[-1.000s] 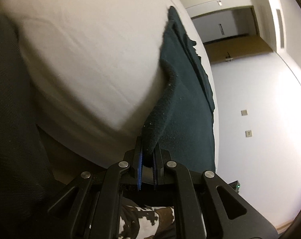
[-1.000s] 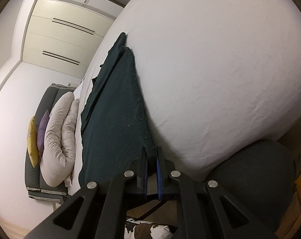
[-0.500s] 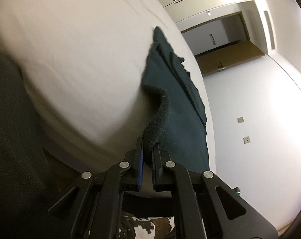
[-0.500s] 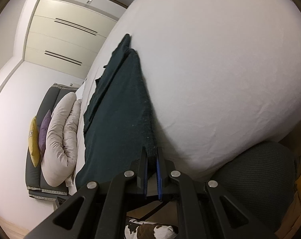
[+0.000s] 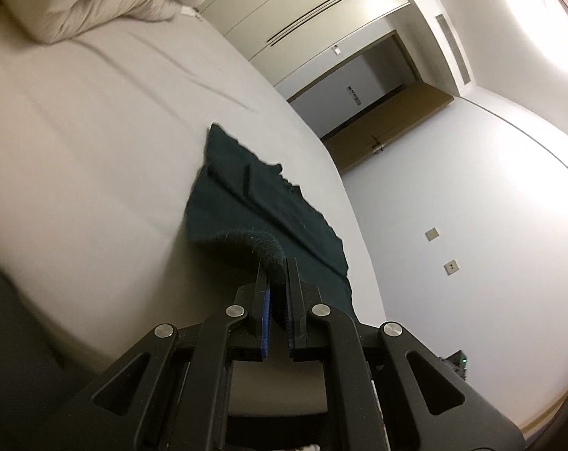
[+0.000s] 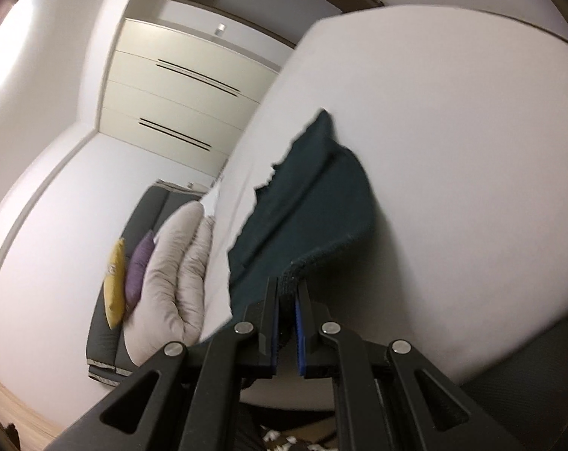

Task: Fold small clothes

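Both tools pinch garment hem above bed

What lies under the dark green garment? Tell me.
The dark green garment lies on the white bed sheet, with its near edge lifted by the left gripper and right gripper. Anything under the flat part is hidden.

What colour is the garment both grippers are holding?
Dark teal-green garment, plain with no pattern; the right wrist view shows it best, lying on the white bed.

The left gripper was clamped on an edge of the dark cloth; the right gripper pinched another edge likewise.
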`<state>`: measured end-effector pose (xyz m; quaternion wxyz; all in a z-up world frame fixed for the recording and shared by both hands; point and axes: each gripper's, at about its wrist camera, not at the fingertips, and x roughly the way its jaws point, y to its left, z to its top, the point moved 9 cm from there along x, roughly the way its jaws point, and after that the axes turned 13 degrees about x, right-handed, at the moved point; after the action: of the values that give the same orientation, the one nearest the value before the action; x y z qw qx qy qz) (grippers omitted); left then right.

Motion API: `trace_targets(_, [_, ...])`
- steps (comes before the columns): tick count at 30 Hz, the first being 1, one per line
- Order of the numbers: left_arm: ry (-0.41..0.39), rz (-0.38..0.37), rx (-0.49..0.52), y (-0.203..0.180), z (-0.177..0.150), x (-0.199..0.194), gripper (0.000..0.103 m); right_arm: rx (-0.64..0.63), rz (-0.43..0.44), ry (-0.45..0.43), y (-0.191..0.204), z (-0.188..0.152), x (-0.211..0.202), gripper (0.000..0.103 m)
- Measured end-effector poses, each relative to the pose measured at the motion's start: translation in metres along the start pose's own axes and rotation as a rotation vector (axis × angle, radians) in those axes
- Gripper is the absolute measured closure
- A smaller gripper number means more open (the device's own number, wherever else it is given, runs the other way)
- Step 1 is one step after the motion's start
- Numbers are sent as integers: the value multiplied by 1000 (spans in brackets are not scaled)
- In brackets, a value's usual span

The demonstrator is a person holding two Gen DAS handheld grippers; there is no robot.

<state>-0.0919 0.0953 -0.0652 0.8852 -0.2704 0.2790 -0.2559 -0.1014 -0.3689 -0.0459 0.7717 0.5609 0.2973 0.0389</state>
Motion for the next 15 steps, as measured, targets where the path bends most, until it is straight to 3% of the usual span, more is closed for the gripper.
trace_targets(7, [-38,-2,-20,1,56,30,98,13,69,-15,50,37,35,95])
trace_targets(15, [-18,42,5,9,116,101,98,-10,44,-36,89,86,103,95])
